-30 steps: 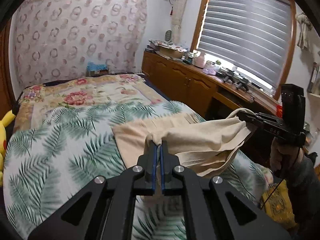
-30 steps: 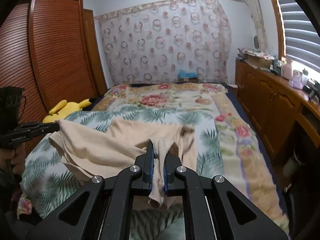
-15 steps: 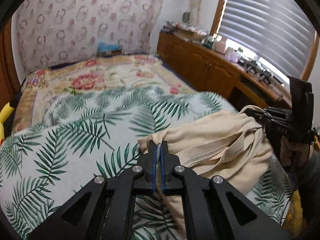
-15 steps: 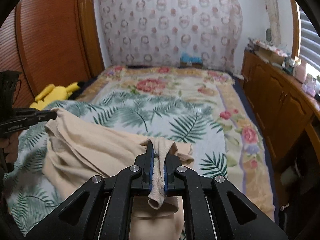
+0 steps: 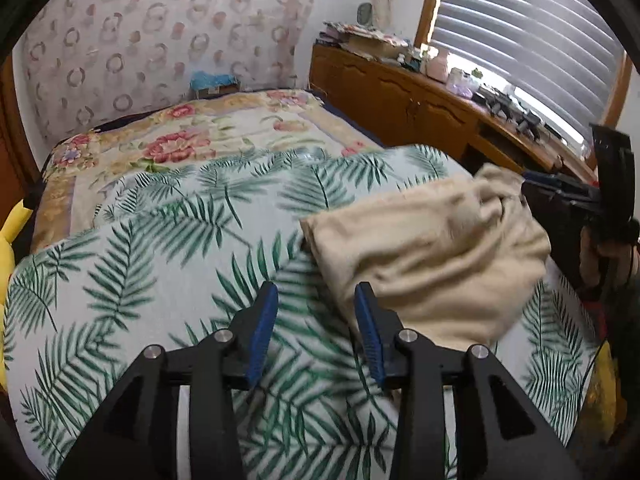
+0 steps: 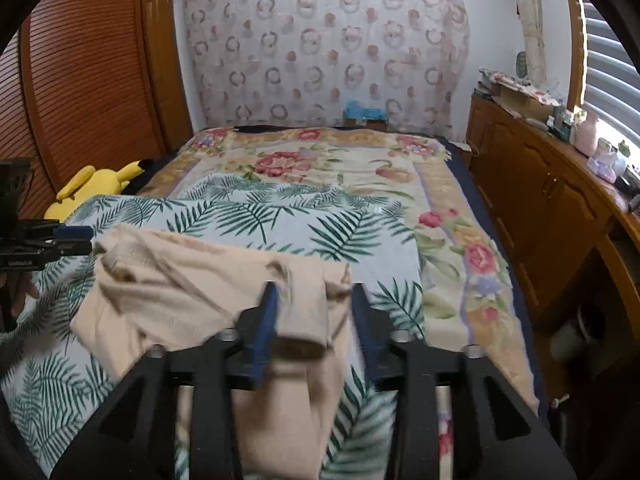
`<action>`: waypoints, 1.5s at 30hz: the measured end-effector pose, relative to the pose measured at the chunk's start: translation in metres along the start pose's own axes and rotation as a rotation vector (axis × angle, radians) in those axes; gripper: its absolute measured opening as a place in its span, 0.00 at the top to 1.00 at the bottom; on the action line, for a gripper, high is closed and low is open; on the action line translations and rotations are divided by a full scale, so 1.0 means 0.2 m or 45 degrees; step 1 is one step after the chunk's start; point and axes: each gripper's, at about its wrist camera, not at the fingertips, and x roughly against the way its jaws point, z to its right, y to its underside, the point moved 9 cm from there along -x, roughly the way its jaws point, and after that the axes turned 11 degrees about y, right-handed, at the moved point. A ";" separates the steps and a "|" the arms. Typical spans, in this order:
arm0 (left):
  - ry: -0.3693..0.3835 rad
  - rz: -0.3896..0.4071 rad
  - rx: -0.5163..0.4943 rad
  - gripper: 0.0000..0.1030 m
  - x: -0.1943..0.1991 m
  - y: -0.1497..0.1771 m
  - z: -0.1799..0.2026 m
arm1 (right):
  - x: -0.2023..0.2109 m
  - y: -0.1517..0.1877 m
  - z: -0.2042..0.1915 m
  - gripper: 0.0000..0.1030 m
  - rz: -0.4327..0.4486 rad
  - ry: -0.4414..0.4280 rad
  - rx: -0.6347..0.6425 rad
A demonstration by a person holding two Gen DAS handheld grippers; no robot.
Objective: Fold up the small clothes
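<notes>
A beige garment (image 5: 432, 256) lies bunched on the palm-leaf sheet (image 5: 160, 264) at the near end of the bed. My left gripper (image 5: 316, 332) is open and empty, its right finger at the garment's left edge. My right gripper (image 6: 316, 320) is open; a fold of the garment (image 6: 208, 300) lies loose between its fingers. In the left wrist view the right gripper (image 5: 560, 188) shows at the garment's far right end. In the right wrist view the left gripper (image 6: 68, 238) shows at its left end.
A floral quilt (image 6: 320, 160) covers the far half of the bed. A yellow plush toy (image 6: 96, 184) lies at the bed's left side by the wooden wardrobe (image 6: 88, 80). A wooden cabinet (image 6: 540, 200) with clutter runs along the right under the window.
Both grippers have opened and let go of the garment, which dropped onto the sheet in a bunched heap. Both grippers have drawn back a little from it.
</notes>
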 end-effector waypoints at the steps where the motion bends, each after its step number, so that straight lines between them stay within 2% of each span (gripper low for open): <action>1: 0.007 -0.015 -0.002 0.63 -0.01 0.02 0.01 | 0.02 0.01 0.00 0.50 -0.003 -0.001 0.003; 7: 0.001 -0.100 -0.037 0.63 -0.11 0.09 0.05 | 0.03 0.15 -0.01 0.47 -0.100 0.007 0.071; 11: 0.002 -0.099 -0.051 0.63 -0.17 0.02 0.05 | -0.04 0.18 -0.06 0.47 -0.135 -0.029 0.122; 15: -0.049 -0.086 -0.086 0.63 -0.23 -0.08 0.01 | -0.13 0.15 -0.12 0.48 -0.142 -0.081 0.179; 21: -0.068 -0.002 -0.049 0.63 -0.23 -0.26 -0.08 | -0.21 0.00 -0.13 0.72 -0.069 -0.099 0.165; 23: -0.081 0.006 -0.049 0.63 -0.24 -0.30 -0.11 | -0.24 -0.06 -0.12 0.87 -0.045 -0.116 0.150; 25: -0.105 0.021 -0.038 0.63 -0.24 -0.34 -0.16 | -0.27 -0.11 -0.10 0.95 -0.027 -0.123 0.132; 29: -0.134 0.054 0.032 0.63 -0.22 -0.36 -0.26 | -0.34 -0.20 0.03 0.96 -0.038 -0.033 0.026; 33: -0.179 0.054 0.063 0.63 -0.21 -0.33 -0.33 | -0.39 -0.21 0.12 0.93 -0.087 0.036 -0.042; 35: -0.174 0.053 0.068 0.63 -0.20 -0.31 -0.33 | -0.38 -0.20 0.12 0.72 -0.104 0.053 -0.024; 38: -0.156 0.064 0.072 0.63 -0.18 -0.30 -0.31 | -0.34 -0.20 0.13 0.56 -0.092 0.099 -0.008; 45: -0.108 0.079 0.024 0.63 -0.13 -0.30 -0.20 | -0.17 -0.25 0.08 0.55 0.014 0.077 0.046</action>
